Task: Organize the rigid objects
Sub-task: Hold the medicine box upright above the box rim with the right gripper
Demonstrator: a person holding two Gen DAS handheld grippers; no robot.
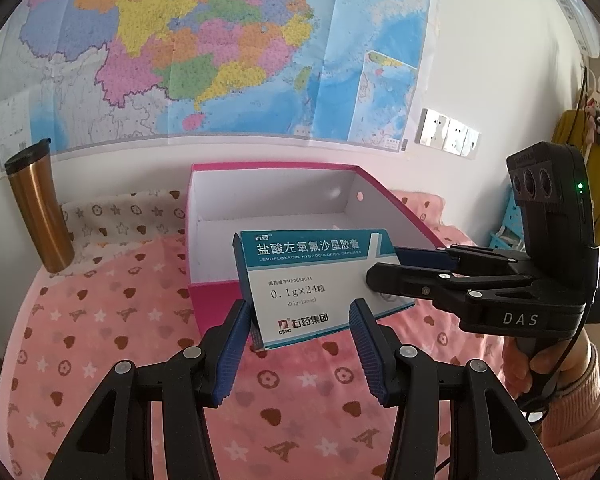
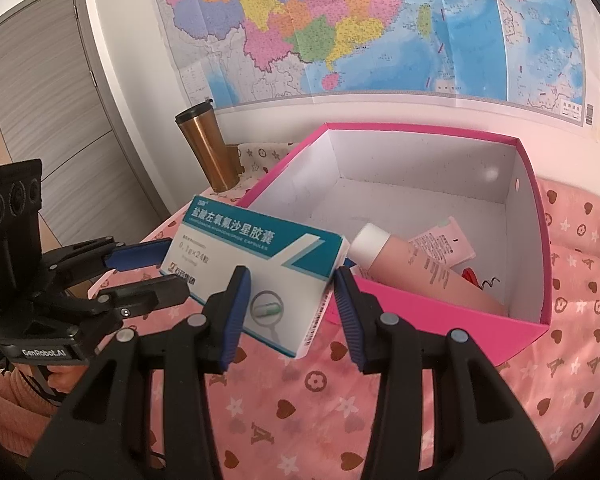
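Note:
A white and teal medicine box [image 1: 312,280] [image 2: 256,264] hangs tilted in the air, just in front of the open pink storage box [image 1: 212,304] [image 2: 420,312]. My left gripper [image 1: 300,320] [image 2: 178,266] has the box's lower left end between its blue pads. From the right, my right gripper [image 1: 384,266] [image 2: 290,276] clamps the other end, one finger behind the box and one in front. Both look shut on it. Inside the pink box lie a pink tube with a white cap [image 2: 420,268] and a smaller pink tube [image 2: 440,244].
A copper tumbler with a black lid [image 1: 40,216] [image 2: 210,148] stands at the back left by the wall. A pink heart-patterned cloth [image 1: 140,360] [image 2: 420,400] covers the surface. A map [image 1: 220,40] hangs on the wall behind. A hand [image 1: 540,360] grips the right gripper's handle.

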